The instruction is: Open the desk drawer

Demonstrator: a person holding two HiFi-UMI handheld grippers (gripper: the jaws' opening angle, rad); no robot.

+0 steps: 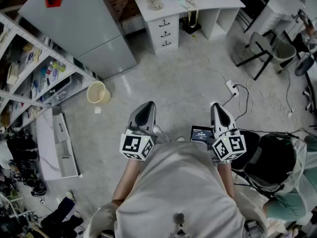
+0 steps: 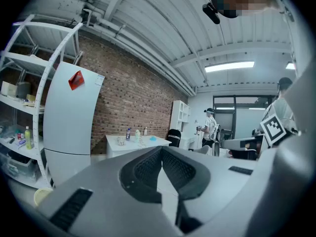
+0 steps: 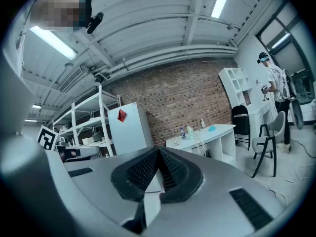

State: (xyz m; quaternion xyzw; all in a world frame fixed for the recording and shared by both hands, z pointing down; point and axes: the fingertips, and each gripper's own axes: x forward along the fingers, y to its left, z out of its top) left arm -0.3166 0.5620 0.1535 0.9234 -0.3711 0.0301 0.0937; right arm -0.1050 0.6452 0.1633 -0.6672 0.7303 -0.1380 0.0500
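The white desk stands far off against the brick wall, with its stack of three drawers all closed. It also shows small in the left gripper view as the desk and in the right gripper view as the desk. Both grippers are held close to the body, well short of the desk, pointing roughly level toward it. My left gripper is shut with nothing between its pads. My right gripper is likewise shut and empty, its pads touching.
A grey fridge stands left of the desk beside white shelving. A yellow bucket sits on the floor. A power strip with cables lies to the right, near chairs and a black bag. A person stands far off.
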